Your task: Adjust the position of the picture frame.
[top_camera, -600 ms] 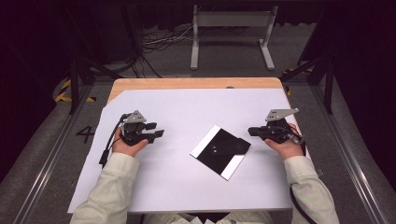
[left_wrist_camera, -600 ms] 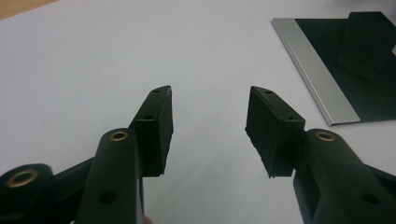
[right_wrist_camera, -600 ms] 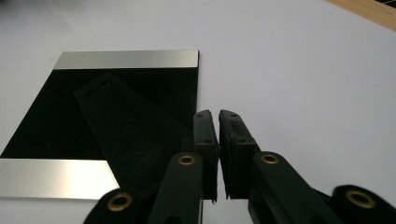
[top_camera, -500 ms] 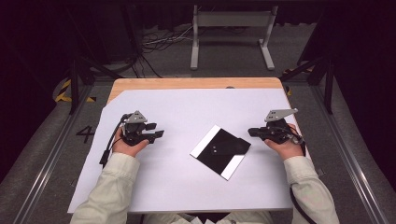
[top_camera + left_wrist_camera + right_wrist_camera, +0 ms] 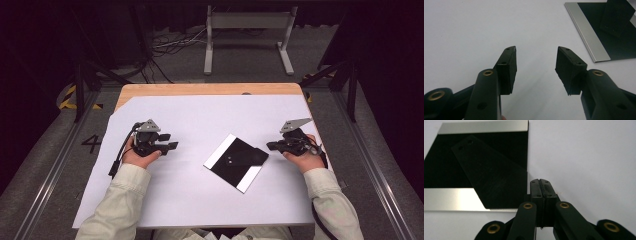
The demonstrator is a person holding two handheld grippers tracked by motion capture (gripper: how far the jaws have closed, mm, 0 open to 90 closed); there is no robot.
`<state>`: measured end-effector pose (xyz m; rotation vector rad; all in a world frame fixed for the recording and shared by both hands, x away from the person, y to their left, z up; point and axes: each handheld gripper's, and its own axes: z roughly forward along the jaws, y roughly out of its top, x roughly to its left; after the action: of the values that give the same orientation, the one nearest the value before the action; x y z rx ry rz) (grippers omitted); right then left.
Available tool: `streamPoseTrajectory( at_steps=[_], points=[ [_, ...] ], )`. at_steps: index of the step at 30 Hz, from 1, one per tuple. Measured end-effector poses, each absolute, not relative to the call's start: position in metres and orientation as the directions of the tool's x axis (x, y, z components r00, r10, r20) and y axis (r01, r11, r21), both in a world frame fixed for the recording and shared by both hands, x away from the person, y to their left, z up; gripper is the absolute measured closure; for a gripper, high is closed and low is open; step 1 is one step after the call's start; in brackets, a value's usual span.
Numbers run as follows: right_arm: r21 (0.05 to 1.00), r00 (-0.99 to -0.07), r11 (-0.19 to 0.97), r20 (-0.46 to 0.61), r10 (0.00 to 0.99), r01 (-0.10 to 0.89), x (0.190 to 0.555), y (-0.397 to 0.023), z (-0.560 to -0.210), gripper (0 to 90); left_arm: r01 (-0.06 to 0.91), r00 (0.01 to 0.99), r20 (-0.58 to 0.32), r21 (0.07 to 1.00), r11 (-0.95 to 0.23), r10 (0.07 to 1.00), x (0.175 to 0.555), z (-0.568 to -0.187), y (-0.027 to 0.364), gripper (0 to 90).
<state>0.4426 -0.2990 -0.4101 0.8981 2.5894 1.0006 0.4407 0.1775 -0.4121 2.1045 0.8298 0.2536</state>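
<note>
L gripper [image 5: 167, 141]: your jaws stand wide apart w/ nothing between them, released; in the left gripper view the ribbed pads [image 5: 510, 65] hang just over bare white sheet
L gripper place: over the sheet's left part, near the left edge, pointing toward the middle; your hand [image 5: 141, 156] grips it from the near side, cable trailing off toward the left edge
R gripper [image 5: 270, 146]: your jaws are clenched pad to pad, nothing caught in them; right gripper view shows both pads [image 5: 541, 185] pressed flat together
R gripper place: near the sheet's right edge, tips aimed left toward the plate's right corner, close to it but apart from it
Plate [image 5: 235, 161]: black square panel w/ silver strips along two opposite sides, lying flat & turned diamond-wise, about mid-sheet, a bit right of centre & toward the near edge; between your 2 grippers, nearer the R one
Flap on plate [image 5: 491, 173]: black tapered piece w/ two small holes at its narrow end, lying on the plate's black face
White sheet [image 5: 200, 115]: covers most of the table; far-left corner is cut off
Table [image 5: 210, 89]: wood shows as a strip along the far edge
</note>
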Motion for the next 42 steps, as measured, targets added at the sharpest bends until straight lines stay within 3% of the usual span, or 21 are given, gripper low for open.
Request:
streamPoseTrajectory(
  at_steps=[22,34,42],
  points=[
    [0.591,-0.793,0.635,0.013,0.609,0.497,0.445,-0.291,-0.425,90.0,0.470,0.779,-0.119,0.761,-0.448,0.615,0.439,-0.412,0.173,51.3],
    [0.510,-0.856,0.728,0.034,0.516,0.459,0.426,-0.284,-0.419,90.0,0.467,0.791,-0.133,0.762,-0.449,0.597,0.438,-0.413,0.168,52.5],
    [0.474,-0.902,0.783,0.059,0.427,0.402,0.416,-0.277,-0.418,90.0,0.476,0.818,-0.180,0.746,-0.466,0.546,0.437,-0.413,0.161,60.8]
  ],
)
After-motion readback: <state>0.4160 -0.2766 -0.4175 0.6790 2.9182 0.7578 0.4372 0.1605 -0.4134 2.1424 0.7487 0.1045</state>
